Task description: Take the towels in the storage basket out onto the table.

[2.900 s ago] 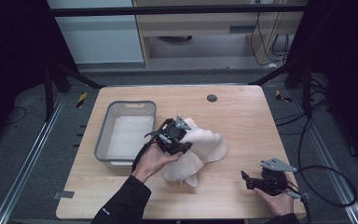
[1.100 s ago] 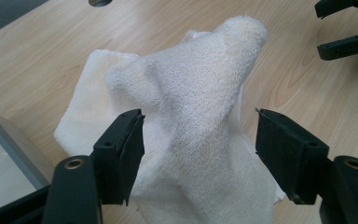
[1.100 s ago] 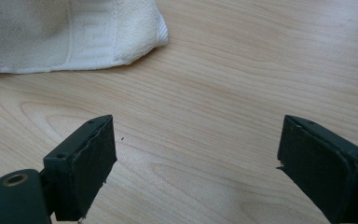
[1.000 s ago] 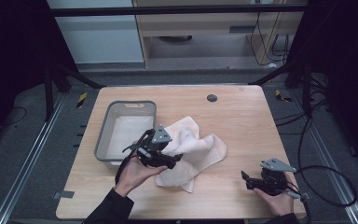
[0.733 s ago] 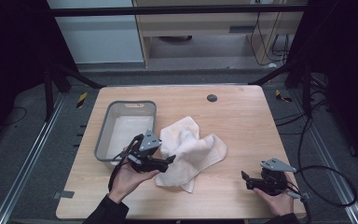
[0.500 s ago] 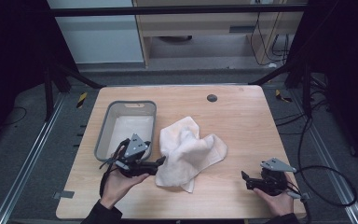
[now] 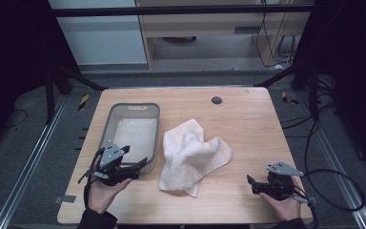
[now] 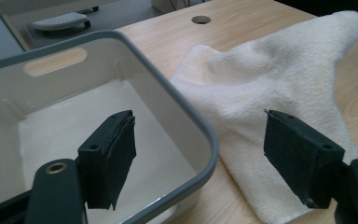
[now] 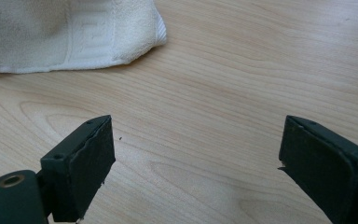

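Observation:
A crumpled white towel (image 7: 190,155) lies loose on the middle of the wooden table (image 7: 248,124). My left gripper (image 7: 140,165) hovers at the near right corner of the grey basket (image 7: 124,107), left of the towel. In the left gripper view its jaws (image 8: 207,154) stand wide, having just been opening, with nothing gripped; the basket rim (image 8: 186,116) and the towel (image 8: 270,79) lie beyond them. My right gripper (image 7: 251,183) rests open near the table's front right, and its view (image 9: 205,172) looks over bare wood toward a towel corner (image 9: 70,32).
The basket's pale inside (image 8: 74,135) holds nothing I can make out. A small dark round hole (image 7: 216,99) sits near the table's far edge. A black cable (image 7: 333,191) trails off the right side from the right gripper.
My left gripper has come off the towel and moved left and toward the table's front, ending by the basket's near corner. The towel stays flat on the table. The right gripper has not moved.

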The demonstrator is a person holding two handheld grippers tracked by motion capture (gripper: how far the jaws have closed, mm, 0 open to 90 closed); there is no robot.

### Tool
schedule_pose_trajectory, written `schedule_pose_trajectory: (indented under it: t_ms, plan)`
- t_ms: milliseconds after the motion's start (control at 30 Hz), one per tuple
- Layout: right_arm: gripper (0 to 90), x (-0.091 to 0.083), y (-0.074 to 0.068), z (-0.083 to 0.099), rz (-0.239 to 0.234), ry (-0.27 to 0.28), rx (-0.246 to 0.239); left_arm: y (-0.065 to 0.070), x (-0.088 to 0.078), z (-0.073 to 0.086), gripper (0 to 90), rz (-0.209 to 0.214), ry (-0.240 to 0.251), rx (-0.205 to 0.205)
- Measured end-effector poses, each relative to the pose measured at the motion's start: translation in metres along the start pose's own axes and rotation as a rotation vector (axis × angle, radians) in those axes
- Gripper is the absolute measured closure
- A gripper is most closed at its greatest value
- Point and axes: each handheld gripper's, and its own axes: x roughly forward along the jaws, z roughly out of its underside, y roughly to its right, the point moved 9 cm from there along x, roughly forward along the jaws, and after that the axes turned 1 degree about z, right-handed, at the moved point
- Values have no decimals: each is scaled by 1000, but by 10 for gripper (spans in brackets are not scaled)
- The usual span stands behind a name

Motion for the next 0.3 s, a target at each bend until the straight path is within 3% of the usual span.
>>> schedule_pose_trajectory:
  t_ms: [133,300]
  plan:
    - [99,-1,1,0,7,6,-6,-17,-6,13,245,-42,4,-33]
    - [91,-3,1,0,7,5,0,-28,-11,22,243,-67,6,-59]
